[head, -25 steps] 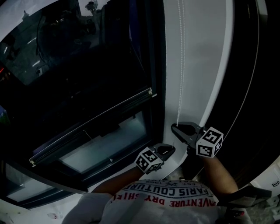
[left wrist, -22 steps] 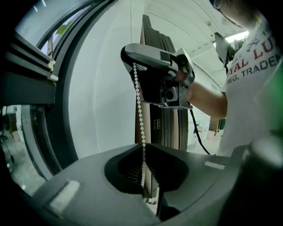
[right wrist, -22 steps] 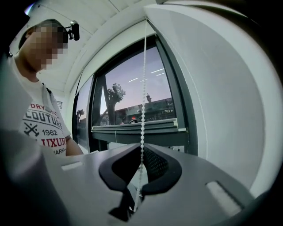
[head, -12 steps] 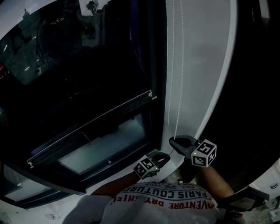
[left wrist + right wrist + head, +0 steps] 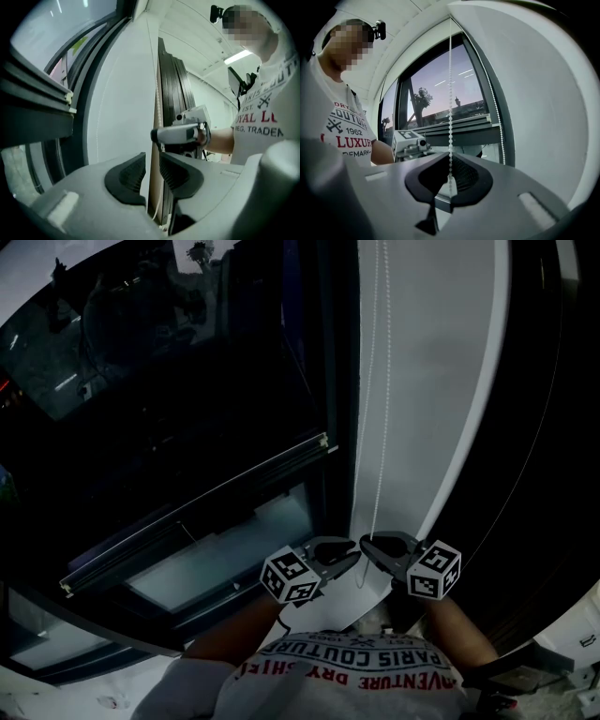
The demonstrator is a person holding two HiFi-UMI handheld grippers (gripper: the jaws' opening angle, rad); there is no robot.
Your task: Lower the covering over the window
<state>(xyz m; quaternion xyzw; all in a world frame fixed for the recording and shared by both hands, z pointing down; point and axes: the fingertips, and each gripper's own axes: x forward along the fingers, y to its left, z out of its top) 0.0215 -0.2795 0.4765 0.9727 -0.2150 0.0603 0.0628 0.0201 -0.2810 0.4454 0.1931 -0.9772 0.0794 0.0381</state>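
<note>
Chain [image 5: 450, 93] runs straight up and out past the top edge, so its upper end is lost. Down low it slips between the right gripper's [image 5: 449, 182] closed pads, and its end is covered there.

The head view is dim all over. The window [image 5: 169, 381] glass is near black and nothing behind it can be read. The panel [image 5: 553, 427] at far right is solid dark.

On the left gripper [image 5: 152, 177] the jaws have just been opening. A pale strand [image 5: 157, 206] shows low in the gap, too blurred to say what it is or whether it touches a pad.

The rail [image 5: 37, 96] is cut by the left edge. The shirt [image 5: 356, 662] is cut by the near edge and covers both elbows.
</note>
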